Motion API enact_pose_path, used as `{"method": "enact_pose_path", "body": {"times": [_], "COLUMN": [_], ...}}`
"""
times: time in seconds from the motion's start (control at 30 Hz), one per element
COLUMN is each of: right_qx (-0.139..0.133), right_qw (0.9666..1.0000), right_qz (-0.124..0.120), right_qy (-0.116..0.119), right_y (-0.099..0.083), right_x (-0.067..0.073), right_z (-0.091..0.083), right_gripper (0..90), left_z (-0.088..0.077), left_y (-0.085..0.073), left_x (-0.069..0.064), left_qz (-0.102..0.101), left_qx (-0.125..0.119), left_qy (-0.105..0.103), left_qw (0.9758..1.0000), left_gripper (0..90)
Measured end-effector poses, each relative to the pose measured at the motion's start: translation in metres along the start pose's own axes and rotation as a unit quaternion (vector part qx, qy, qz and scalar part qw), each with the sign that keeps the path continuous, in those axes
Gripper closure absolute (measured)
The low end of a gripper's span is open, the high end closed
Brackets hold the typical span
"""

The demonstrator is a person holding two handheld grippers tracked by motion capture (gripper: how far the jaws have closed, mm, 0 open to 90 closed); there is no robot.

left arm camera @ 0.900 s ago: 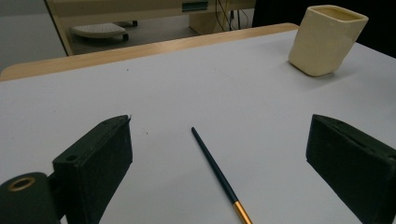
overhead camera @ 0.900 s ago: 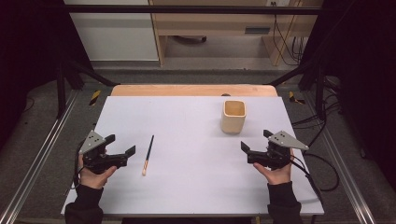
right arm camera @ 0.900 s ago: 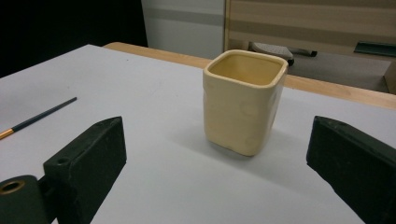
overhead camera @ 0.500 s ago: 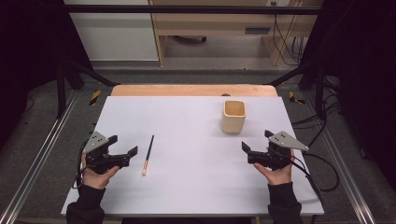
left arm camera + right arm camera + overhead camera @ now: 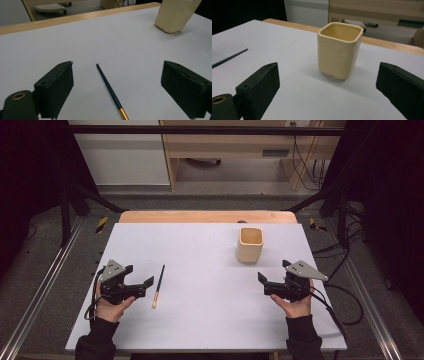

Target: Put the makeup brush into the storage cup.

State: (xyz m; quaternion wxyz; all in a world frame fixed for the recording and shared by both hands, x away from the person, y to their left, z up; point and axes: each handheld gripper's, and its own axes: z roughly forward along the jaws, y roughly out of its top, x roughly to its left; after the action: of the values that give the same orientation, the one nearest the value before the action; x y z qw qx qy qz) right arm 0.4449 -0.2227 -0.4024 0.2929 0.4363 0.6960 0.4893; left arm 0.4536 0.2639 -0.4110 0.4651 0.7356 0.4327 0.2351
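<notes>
A thin dark paintbrush [image 5: 159, 285] with a pale handle end lies on the white table top [image 5: 200, 320], at the left. My left gripper [image 5: 140, 277] is just left of it, open and empty. In the left gripper view the paintbrush [image 5: 110, 91] lies on the table between and ahead of the wide jaws of the left gripper [image 5: 117, 67]. A cream square cup [image 5: 250, 245] stands upright at the back right. My right gripper [image 5: 272, 274] is in front of it, open and empty. In the right gripper view the cup [image 5: 339, 50] stands ahead of the right gripper [image 5: 327, 72], apart from its jaws.
The table's wooden back edge [image 5: 207, 216] runs behind the white sheet. Metal rails [image 5: 45, 285] flank the table on both sides. Cables [image 5: 345, 300] trail off at the right. A wide stretch of bare white surface lies between the brush and the cup.
My left gripper has crept slightly right, toward the paintbrush. The right gripper, brush and cup have kept their places.
</notes>
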Motion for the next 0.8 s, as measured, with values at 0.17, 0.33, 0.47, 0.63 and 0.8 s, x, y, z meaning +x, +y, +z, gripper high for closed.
{"method": "enact_pose_path", "body": {"times": [0.17,0.33,0.47,0.63,0.8], "right_qx": [0.004,0.007,0.008,0.010,0.013], "right_qw": [1.0000,1.0000,1.0000,0.9999,0.9999], "right_qz": [-0.001,0.001,0.000,-0.001,-0.002], "right_qy": [-0.001,0.001,0.000,0.000,0.001], "right_y": [-0.001,-0.001,-0.001,-0.002,-0.003], "right_x": [0.000,0.001,0.002,0.002,0.003], "right_z": [0.001,0.003,0.003,0.004,0.005], "right_gripper": [5.5,5.5,5.5,5.5,5.5], "left_z": [0.006,0.011,0.016,0.023,0.030], "left_y": [-0.001,-0.001,-0.002,-0.003,-0.006], "left_x": [-0.002,-0.003,-0.004,-0.006,-0.008], "left_qz": [0.003,0.002,0.003,0.008,0.018], "left_qx": [0.010,0.018,0.027,0.042,0.061], "left_qy": [0.003,0.003,0.007,0.014,0.016], "left_qw": [0.9999,0.9998,0.9996,0.9990,0.9979], "left_gripper": [10.8,12.3,13.3,14.2,15.2]}}
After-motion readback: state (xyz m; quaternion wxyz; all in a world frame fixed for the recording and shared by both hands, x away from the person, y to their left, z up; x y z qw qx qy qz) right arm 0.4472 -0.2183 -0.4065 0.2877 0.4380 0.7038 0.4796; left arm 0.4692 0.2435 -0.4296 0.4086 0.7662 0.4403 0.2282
